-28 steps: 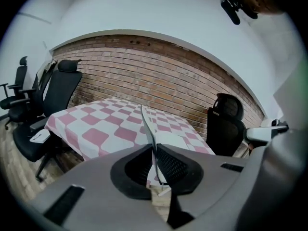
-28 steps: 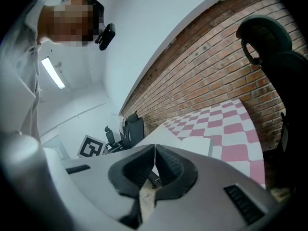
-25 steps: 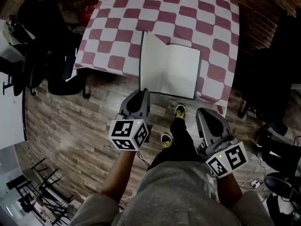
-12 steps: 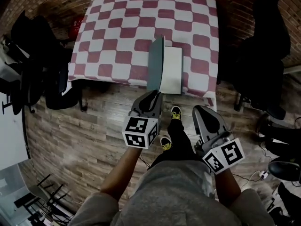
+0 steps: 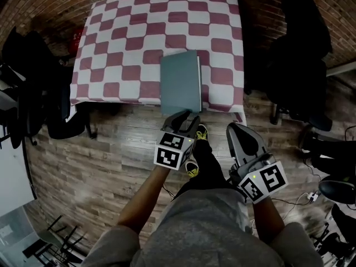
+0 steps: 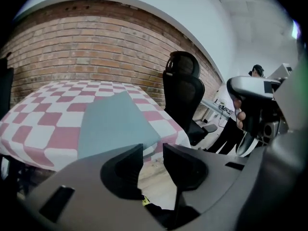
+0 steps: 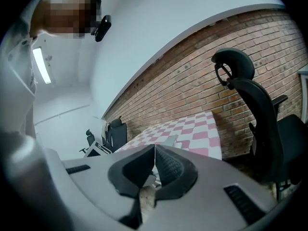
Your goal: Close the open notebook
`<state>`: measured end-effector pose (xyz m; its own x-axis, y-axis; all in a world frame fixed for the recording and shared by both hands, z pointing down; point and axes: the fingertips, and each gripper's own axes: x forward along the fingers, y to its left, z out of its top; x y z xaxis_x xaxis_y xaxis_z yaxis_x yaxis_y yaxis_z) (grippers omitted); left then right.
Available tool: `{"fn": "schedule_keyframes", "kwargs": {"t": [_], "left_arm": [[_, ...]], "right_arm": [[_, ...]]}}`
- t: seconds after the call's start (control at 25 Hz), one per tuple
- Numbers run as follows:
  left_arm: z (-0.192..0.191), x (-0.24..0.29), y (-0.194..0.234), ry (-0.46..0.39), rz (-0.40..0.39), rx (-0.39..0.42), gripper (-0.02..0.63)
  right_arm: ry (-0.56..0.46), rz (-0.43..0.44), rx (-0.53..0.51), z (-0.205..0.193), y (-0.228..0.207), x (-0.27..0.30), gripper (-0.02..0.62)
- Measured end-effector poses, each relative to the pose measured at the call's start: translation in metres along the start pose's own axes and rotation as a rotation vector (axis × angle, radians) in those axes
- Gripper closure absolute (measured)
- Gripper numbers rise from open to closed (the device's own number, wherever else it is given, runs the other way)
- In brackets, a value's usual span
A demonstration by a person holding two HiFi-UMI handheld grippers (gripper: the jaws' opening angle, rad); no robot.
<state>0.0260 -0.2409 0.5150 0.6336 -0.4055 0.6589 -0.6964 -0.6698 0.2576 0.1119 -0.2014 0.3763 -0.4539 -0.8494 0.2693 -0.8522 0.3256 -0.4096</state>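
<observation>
The slim notebook [image 5: 181, 82] with a grey-green cover lies closed and flat on the red-and-white checked table [image 5: 128, 32], close to the table's six o'clock edge. The grey left gripper [image 5: 186, 117] is just beside the notebook's six o'clock edge. Its jaws have just been opening and stand apart with nothing between them. At four o'clock of the notebook, the grey right gripper [image 5: 236, 128] has its jaws pressed together, empty.
</observation>
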Motion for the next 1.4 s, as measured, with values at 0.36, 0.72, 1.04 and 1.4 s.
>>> {"fn": "schedule_keyframes", "kwargs": {"t": [0.36, 0.72, 1.04, 1.4], "left_arm": [[-0.014, -0.003, -0.007, 0.027, -0.021, -0.048, 0.474], [0.013, -0.082, -0.022, -0.159, 0.042, -0.076, 0.482], [0.013, -0.177, -0.056, -0.318, 0.122, -0.073, 0.593], [-0.002, -0.268, -0.086, -0.469, 0.176, -0.114, 0.595]], "right_arm": [[0.003, -0.03, -0.032, 0.003, -0.003, -0.009, 0.569], [-0.066, -0.103, -0.129, 0.036, -0.003, -0.06, 0.569], [-0.1, -0.145, -0.233, 0.046, 0.028, -0.123, 0.569], [-0.104, -0.135, -0.241, 0.023, 0.076, -0.166, 0.569]]}}
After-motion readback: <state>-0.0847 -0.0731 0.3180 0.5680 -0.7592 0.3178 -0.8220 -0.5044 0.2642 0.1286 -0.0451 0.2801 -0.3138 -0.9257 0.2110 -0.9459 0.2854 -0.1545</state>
